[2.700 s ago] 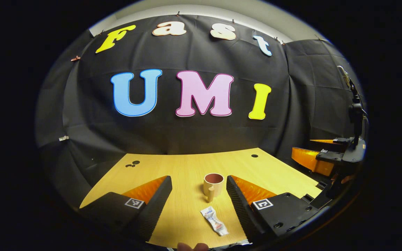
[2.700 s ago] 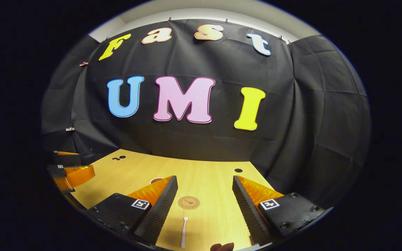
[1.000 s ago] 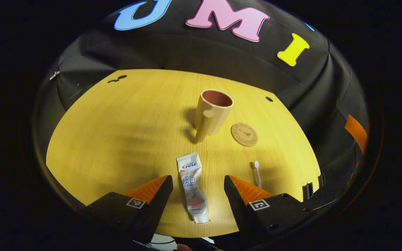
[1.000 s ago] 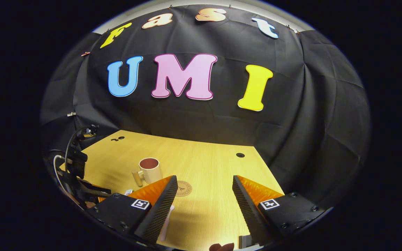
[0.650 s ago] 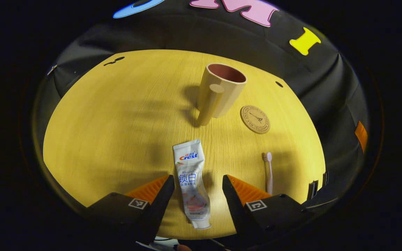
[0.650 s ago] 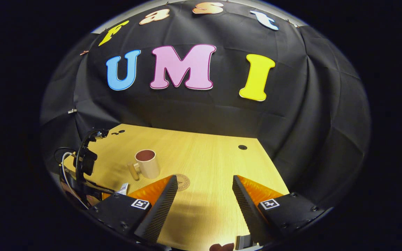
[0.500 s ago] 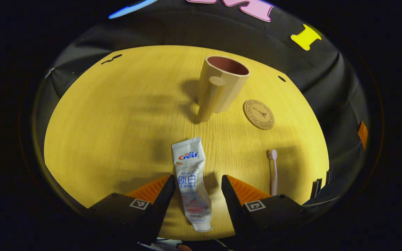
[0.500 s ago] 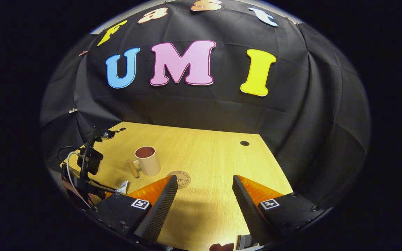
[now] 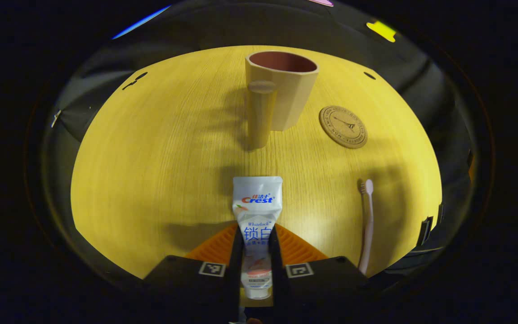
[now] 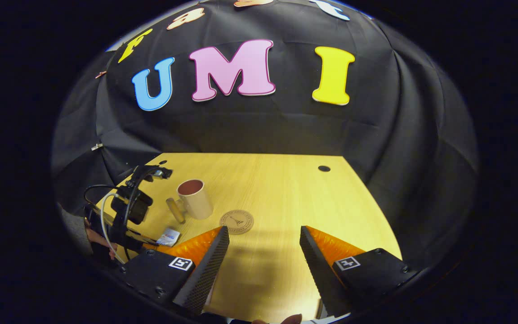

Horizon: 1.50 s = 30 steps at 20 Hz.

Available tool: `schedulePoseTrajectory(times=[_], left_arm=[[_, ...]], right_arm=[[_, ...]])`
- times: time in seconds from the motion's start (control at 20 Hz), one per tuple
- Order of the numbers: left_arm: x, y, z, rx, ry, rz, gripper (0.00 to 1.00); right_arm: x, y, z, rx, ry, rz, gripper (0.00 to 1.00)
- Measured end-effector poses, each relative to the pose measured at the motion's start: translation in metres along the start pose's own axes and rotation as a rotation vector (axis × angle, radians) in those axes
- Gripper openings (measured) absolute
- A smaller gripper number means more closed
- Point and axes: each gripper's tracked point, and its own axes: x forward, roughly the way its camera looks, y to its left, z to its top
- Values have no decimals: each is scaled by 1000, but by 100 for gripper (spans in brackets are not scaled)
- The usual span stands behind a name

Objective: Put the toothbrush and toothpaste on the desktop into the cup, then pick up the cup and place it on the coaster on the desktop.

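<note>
My left gripper (image 9: 256, 252) is shut on the lower half of the white toothpaste tube (image 9: 257, 202), which lies on the wooden desktop (image 9: 160, 148) with its flat end toward the cup. The beige cup (image 9: 281, 94) with a reddish inside stands upright beyond it, handle facing me. A round cork coaster (image 9: 343, 126) lies right of the cup. A pale pink toothbrush (image 9: 367, 220) lies at the right, head pointing away. In the right gripper view, my right gripper (image 10: 263, 252) hovers open over the desktop, with the cup (image 10: 194, 199), coaster (image 10: 236, 221) and toothpaste tube (image 10: 169, 236) to its left.
The other gripper's body with its cables (image 10: 124, 211) shows at the left of the right gripper view, over the desk's near-left part. Small round holes (image 10: 324, 168) mark the desk's far corners. Black cloth walls close in the back and sides.
My left gripper dropped toward the desk and its fingers closed on the toothpaste tube. The right gripper rose and tilted a little, staying open.
</note>
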Motion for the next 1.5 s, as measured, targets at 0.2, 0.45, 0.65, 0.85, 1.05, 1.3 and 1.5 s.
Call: schedulePoseTrajectory(times=[0.2, 0.45, 0.65, 0.85, 1.05, 1.3, 1.5], left_arm=[[-1, 0, 1, -31, 29, -7, 29], [-4, 0, 4, -35, -4, -71, 23], [-7, -2, -2, -44, -18, -142, 19], [-38, 1, 6, -21, -99, -225, 19], [-74, 7, 17, 1, -197, -282, 19], [-96, 23, 19, 1, -261, -296, 18], [-106, 39, 12, 0, -271, -290, 18]], right_arm=[[0, 23, -35, 64, 143, 70, 97], [1, 44, -66, 90, 273, 98, 93], [6, 58, -87, 105, 347, 83, 90], [12, 68, -106, 97, 413, 56, 88], [21, 75, -127, 87, 476, 22, 82], [45, 85, -147, 102, 537, -15, 88], [57, 88, -159, 77, 585, -44, 67]])
